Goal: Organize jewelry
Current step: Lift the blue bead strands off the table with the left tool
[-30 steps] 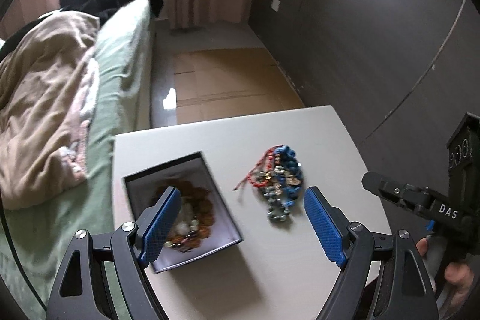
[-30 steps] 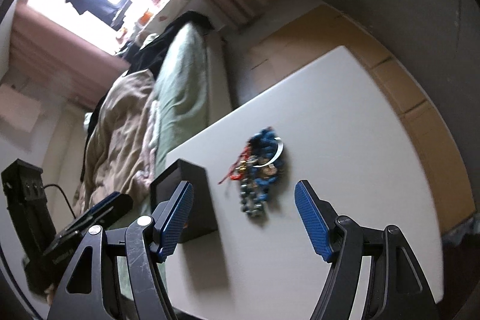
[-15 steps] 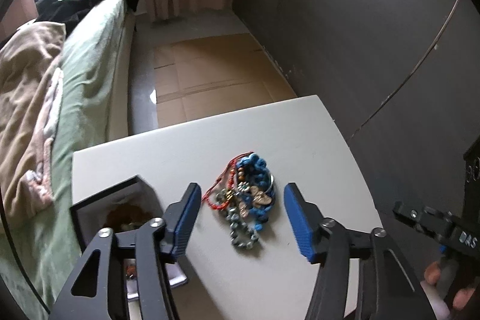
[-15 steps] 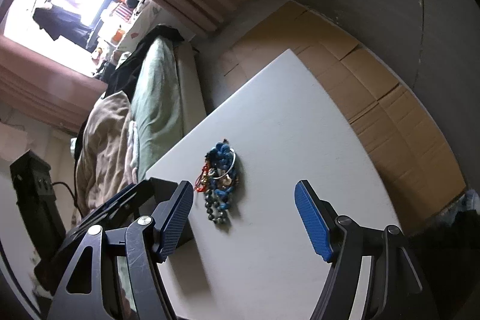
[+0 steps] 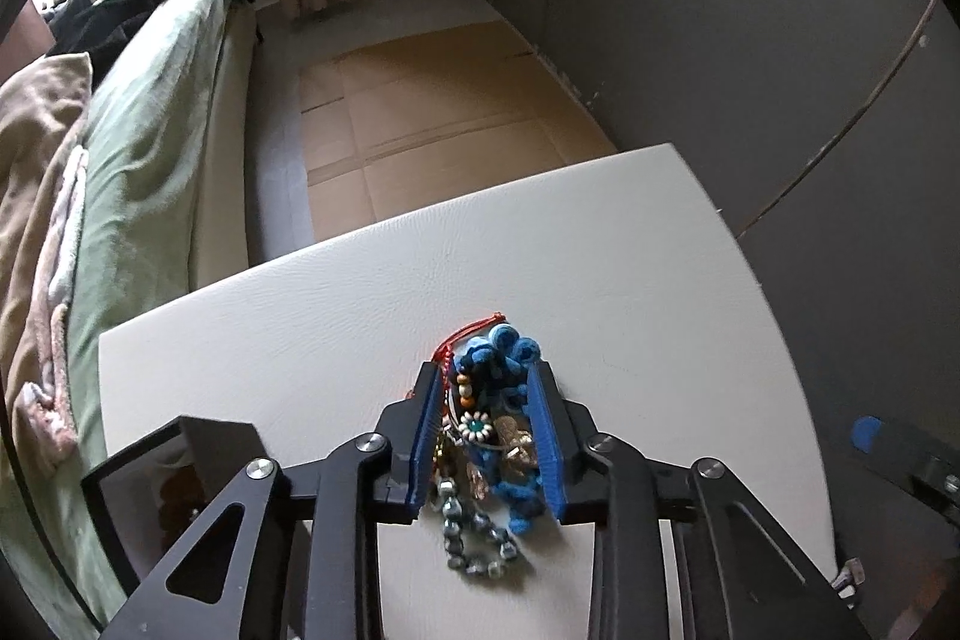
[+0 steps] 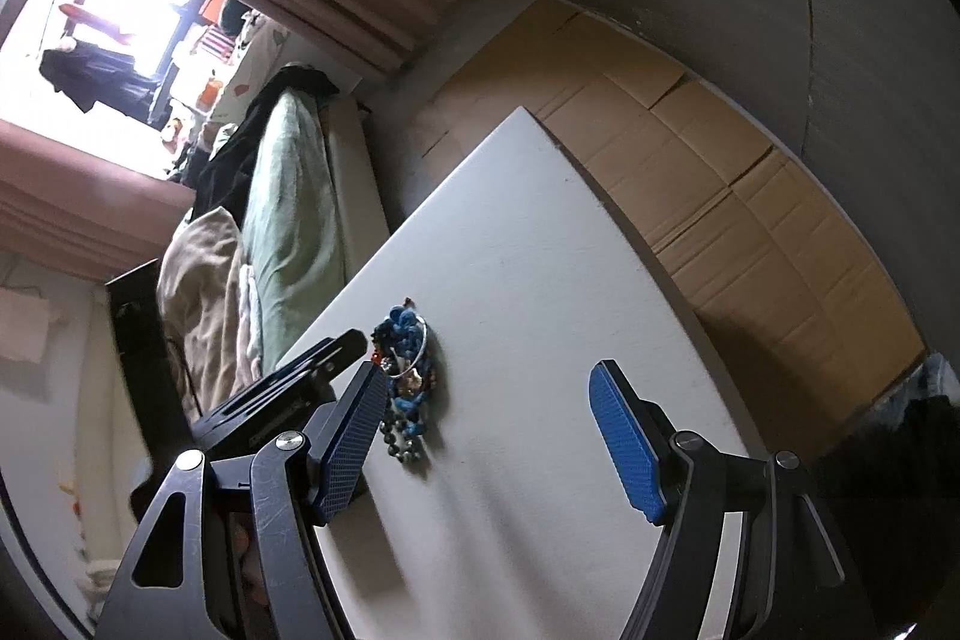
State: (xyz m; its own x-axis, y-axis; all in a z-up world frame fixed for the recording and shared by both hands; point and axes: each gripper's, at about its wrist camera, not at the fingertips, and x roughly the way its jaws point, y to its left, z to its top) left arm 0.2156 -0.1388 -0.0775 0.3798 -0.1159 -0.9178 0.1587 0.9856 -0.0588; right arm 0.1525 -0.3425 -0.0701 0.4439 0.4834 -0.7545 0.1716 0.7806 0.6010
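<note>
A heap of jewelry (image 5: pixel 492 418), with blue beads, a red cord, grey beads and gold pieces, lies on the white table (image 5: pixel 630 292). My left gripper (image 5: pixel 487 388) has its blue pads closed around the heap from both sides. An open black box (image 5: pixel 156 490) stands at the table's left front corner, its inside mostly in shadow. In the right wrist view the same heap (image 6: pixel 408 370) lies beside the left gripper's black frame (image 6: pixel 288 400). My right gripper (image 6: pixel 486 436) is open and empty above the table, to the right of the heap.
A bed with a green sheet (image 5: pixel 150 148) and a beige blanket (image 5: pixel 30 196) runs along the table's left side. Flattened cardboard (image 5: pixel 432 124) covers the floor beyond the table. A dark wall (image 5: pixel 750 10) stands on the right.
My left gripper moved right from over the box, came down on the jewelry heap and closed its pads around it. The right gripper stayed open and shifted a little to the right.
</note>
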